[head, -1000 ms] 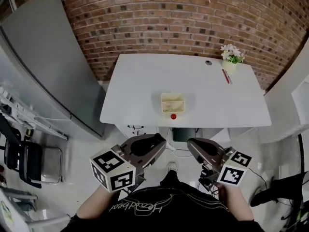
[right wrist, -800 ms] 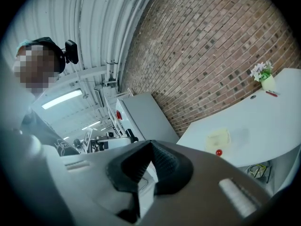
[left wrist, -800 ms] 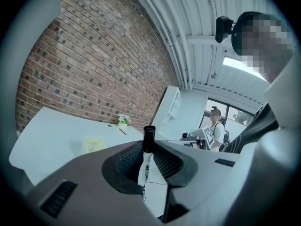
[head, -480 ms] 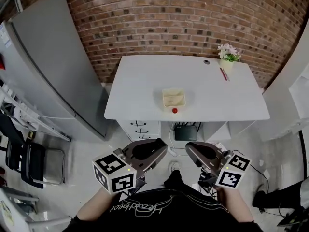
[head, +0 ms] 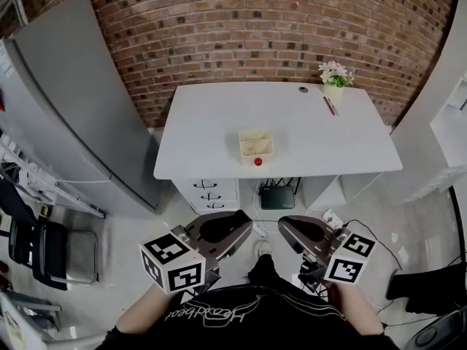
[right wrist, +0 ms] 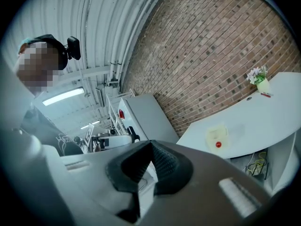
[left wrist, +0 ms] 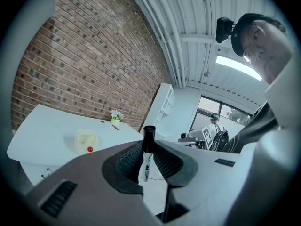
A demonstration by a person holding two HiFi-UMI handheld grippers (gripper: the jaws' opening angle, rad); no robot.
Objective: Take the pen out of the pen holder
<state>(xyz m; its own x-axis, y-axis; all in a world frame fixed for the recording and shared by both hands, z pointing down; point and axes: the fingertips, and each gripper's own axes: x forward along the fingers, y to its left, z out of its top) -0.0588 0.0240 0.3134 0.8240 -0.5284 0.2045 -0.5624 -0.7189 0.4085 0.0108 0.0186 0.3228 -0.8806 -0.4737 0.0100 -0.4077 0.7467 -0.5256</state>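
Currently left gripper [left wrist: 150, 143] clamped on black pen [left wrist: 146, 161]; right gripper [right wrist: 150, 145] pinched closed, empty

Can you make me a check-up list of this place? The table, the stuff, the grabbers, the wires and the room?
Surface: white table, mostly bare.
Job's things: black marker, upright in the left gripper; cream holder box near the table's front edge.
Clutter: red ball just in front of the box; flower pot, red pen and a small dark round thing at the far right corner.
Grippers: left gripper shut on the marker; right gripper shut, empty. Both are away from the table.
Cables: wires at a black box under the table; a cable on the floor.
Surroundings: brick wall, grey cabinet, chair.
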